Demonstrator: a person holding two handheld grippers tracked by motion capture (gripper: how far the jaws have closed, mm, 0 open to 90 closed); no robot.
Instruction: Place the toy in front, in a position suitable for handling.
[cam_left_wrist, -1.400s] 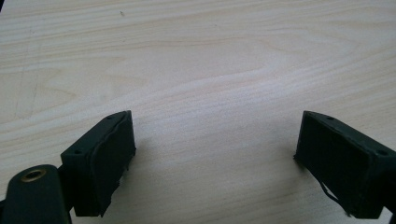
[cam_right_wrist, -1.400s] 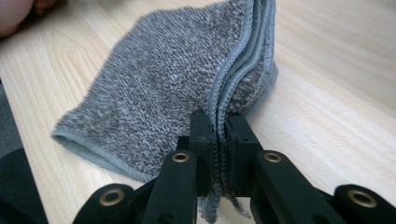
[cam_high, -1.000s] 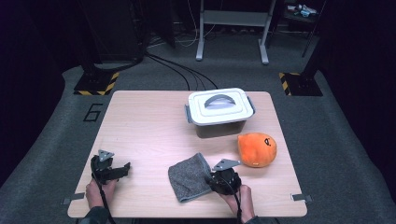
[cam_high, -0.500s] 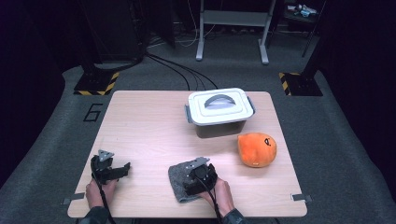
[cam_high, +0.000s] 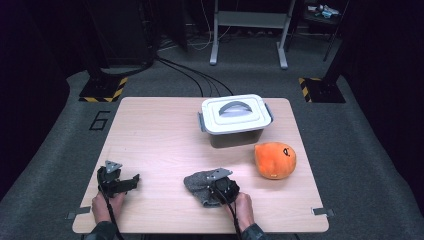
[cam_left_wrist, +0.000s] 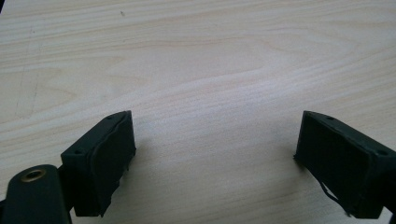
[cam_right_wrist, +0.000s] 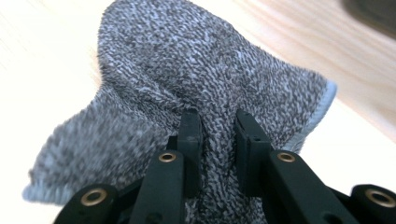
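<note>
Pinching a fold of the grey towel (cam_right_wrist: 187, 88) between the jaws of the right gripper (cam_high: 221, 186), nearly closed with cloth bunched between them, at the lower middle of the high view. Jaws having just been closing, with the towel between. Lying rumpled on the worktop (cam_high: 160, 145), close to the near edge, partly under the gripper. Judging the grasp as made and everything after it, lifting and carrying the cloth wherever it belongs, as not yet done.

Resting the left gripper (cam_high: 116, 179) at the lower left, jaws standing wide apart over bare wood, holding nothing.

Sitting shut at the upper middle, the white lidded storage box (cam_high: 235, 119), handle lying flat on the lid. Sitting right of the towel and apart from it, the orange plush toy (cam_high: 275, 160), near the right edge.

Leaving broad open wood across the left and centre for moving. Being tighter toward the bottom edge, with little margin below the towel, and rightward, where the toy is standing in the way.
</note>
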